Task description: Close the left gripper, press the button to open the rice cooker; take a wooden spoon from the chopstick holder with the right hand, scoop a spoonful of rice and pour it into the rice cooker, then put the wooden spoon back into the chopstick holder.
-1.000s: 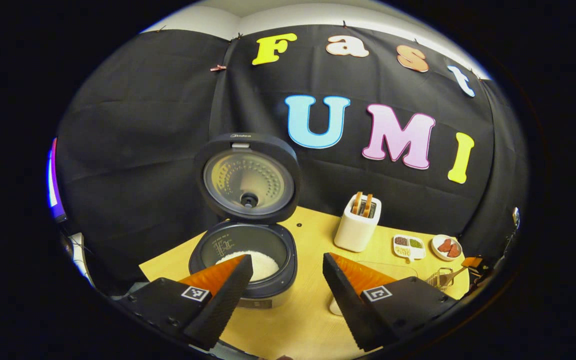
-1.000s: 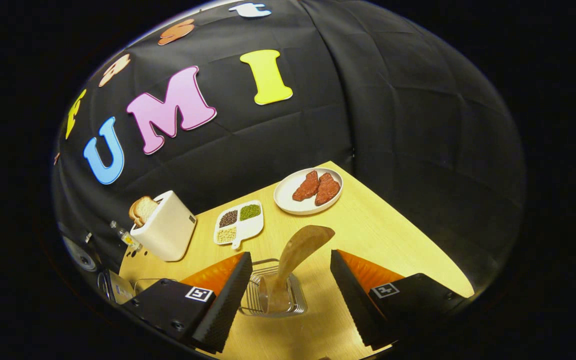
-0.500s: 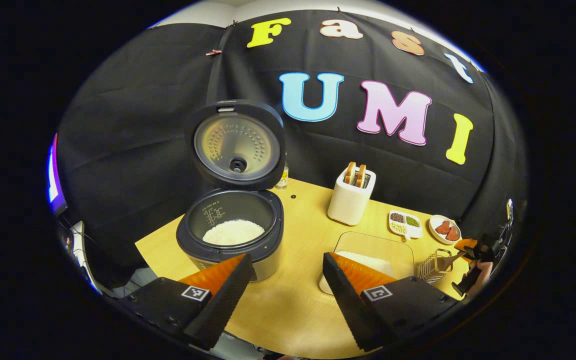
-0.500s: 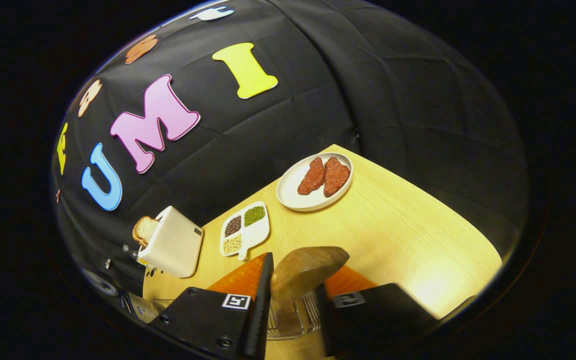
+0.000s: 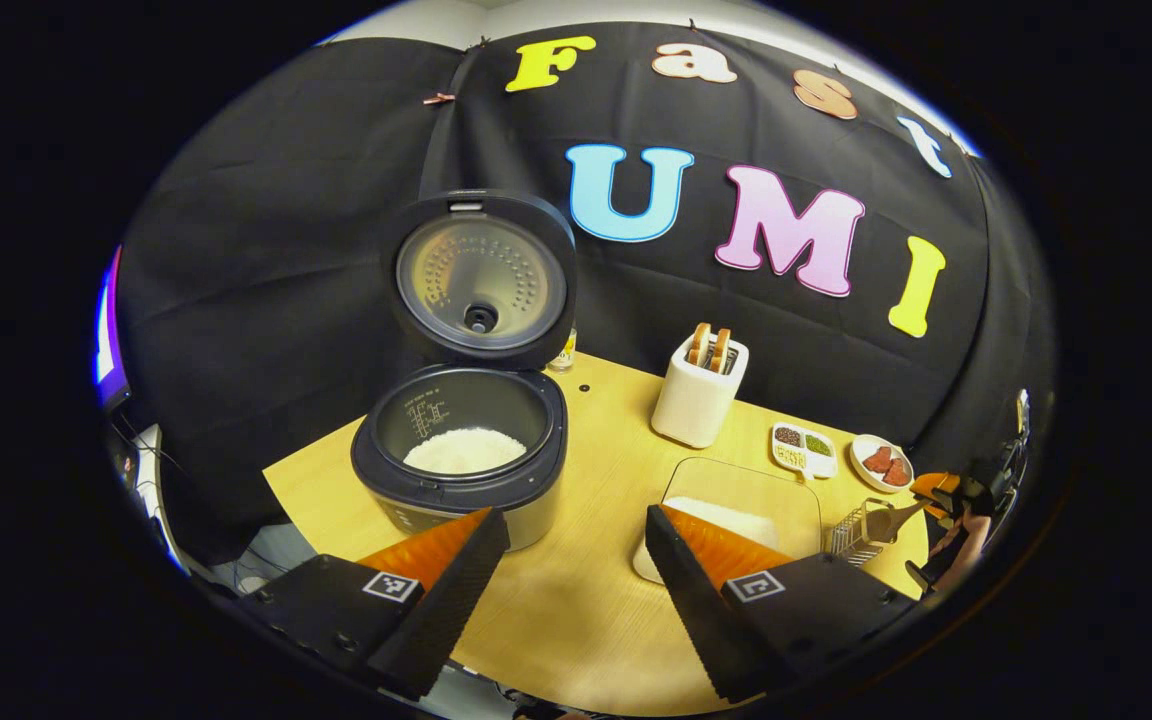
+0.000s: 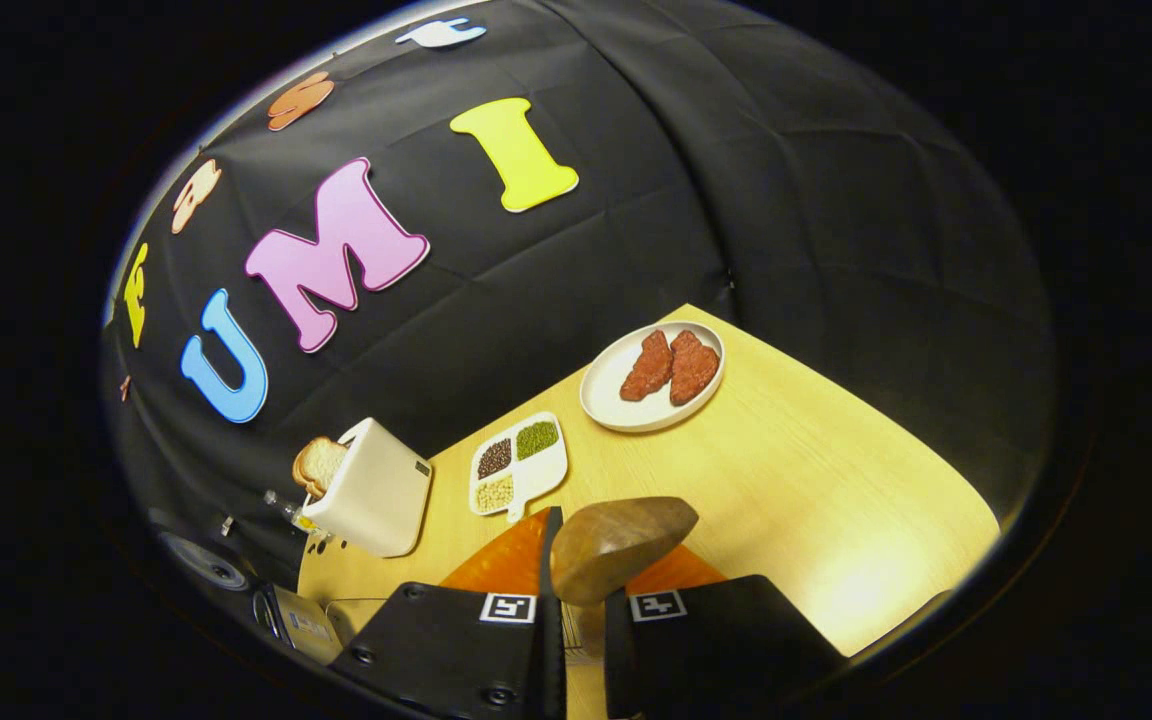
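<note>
In the left gripper view the rice cooker stands with its lid raised and white rice in the pot. My left gripper hovers open in front of it, holding nothing. A clear container of rice sits to the right, with the wire chopstick holder beyond. The wooden spoon leans in that holder with my right gripper on it. In the right gripper view the right gripper is shut on the spoon's handle. The spoon bowl sticks up above the fingers. The holder under it is mostly hidden.
A white toaster with bread stands at the back. A divided dish of beans and a plate of meat lie near the far right corner. Black cloth walls the table's back and right edges.
The right gripper came down over the spoon and shut on its handle. The left gripper drew back from the cooker, which now sits farther off.
</note>
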A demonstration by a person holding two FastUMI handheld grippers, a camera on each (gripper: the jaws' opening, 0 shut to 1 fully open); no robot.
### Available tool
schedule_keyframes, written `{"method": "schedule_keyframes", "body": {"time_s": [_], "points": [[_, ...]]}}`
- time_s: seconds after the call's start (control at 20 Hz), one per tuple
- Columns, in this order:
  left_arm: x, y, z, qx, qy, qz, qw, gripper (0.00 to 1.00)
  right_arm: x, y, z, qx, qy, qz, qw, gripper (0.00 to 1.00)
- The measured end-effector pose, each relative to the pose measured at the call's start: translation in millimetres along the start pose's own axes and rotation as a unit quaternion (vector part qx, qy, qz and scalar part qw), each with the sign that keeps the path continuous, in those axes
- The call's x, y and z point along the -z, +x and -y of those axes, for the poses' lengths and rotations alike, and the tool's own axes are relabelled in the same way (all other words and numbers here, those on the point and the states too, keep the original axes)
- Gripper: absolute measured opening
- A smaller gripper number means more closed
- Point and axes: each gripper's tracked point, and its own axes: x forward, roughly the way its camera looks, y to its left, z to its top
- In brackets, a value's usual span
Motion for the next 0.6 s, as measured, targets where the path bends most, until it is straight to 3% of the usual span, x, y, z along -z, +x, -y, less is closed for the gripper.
{"method": "schedule_keyframes", "body": {"time_s": [0.35,0.6], "points": [[-6,2,-25,0.021,0.017,0.02,0.999,0.96,-36,-36,-31,0.01,0.013,0.045,0.999,0.19],[-5,8,-54,0.037,0.006,0.023,0.999,0.96,-30,-62,-82,-0.016,0.0,0.057,0.998,0.19]]}}
